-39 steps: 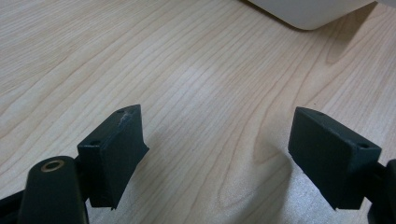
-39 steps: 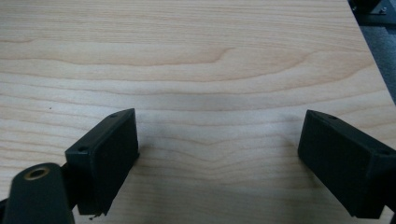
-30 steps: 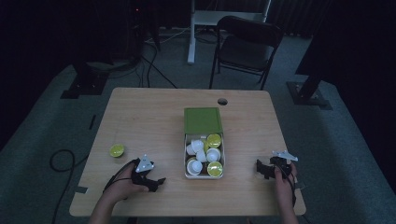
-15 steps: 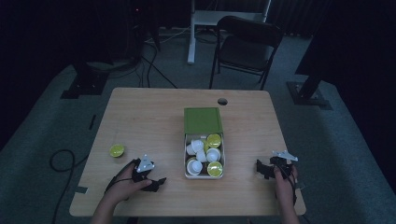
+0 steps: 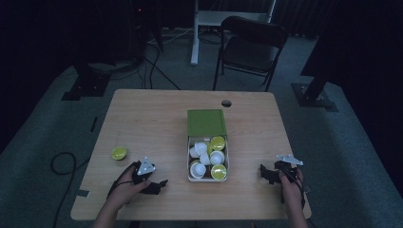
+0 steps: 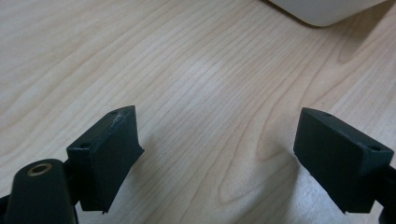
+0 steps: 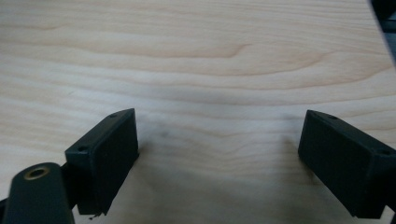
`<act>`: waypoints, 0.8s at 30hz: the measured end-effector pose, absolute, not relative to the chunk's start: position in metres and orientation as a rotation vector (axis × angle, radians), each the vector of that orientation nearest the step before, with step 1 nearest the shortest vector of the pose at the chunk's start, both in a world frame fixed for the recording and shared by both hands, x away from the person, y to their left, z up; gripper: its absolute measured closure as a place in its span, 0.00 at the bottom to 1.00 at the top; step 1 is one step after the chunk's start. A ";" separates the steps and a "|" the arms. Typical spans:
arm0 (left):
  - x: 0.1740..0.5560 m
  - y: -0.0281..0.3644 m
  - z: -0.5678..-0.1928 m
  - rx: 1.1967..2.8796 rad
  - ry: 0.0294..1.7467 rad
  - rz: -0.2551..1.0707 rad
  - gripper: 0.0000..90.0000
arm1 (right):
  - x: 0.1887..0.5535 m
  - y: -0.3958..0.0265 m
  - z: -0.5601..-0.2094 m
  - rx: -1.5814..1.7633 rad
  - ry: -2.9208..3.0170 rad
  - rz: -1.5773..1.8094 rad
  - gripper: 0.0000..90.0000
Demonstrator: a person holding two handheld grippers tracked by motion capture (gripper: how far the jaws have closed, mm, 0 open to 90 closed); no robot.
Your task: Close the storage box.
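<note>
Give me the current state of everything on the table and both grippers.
Box: open, white and yellow-green cups inside.
Green lid: off, lying flat at the box's far end.
Loose yellow-green cup: alone on the table, untouched.
Left gripper: open, empty, over bare wood.
Right gripper: open, empty, over bare wood.

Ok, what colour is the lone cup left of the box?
Yellow-green; the cup shows best in the high view.

left gripper (image 5: 159, 184) – fingers apart, empty | right gripper (image 5: 264, 173) – fingers apart, empty

Wooden table (image 5: 152, 118), white box (image 5: 207, 176), green cup (image 5: 119, 153)
</note>
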State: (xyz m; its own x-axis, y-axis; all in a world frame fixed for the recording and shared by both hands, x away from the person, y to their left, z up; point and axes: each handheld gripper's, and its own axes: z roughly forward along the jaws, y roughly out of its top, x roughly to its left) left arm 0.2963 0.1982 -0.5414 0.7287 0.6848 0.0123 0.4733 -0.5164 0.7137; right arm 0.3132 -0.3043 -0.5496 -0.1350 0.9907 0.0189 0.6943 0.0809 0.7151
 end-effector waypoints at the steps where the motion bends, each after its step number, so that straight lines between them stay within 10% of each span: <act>1: 0.296 0.198 -0.540 2.209 0.852 0.372 0.16 | 0.313 -0.303 -0.549 1.659 1.897 0.822 0.13; 24: 0.295 0.169 -0.514 2.098 0.659 0.294 0.16 | 0.294 -0.256 -0.515 1.274 2.235 1.216 0.13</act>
State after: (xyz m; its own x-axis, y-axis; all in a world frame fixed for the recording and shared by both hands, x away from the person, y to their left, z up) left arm 0.2948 0.1687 -0.5141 0.8304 0.5559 -0.0360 0.3448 -0.4622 0.8170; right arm 0.2945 -0.2557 -0.5154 -0.5642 0.8128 0.1451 0.5634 0.2505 0.7873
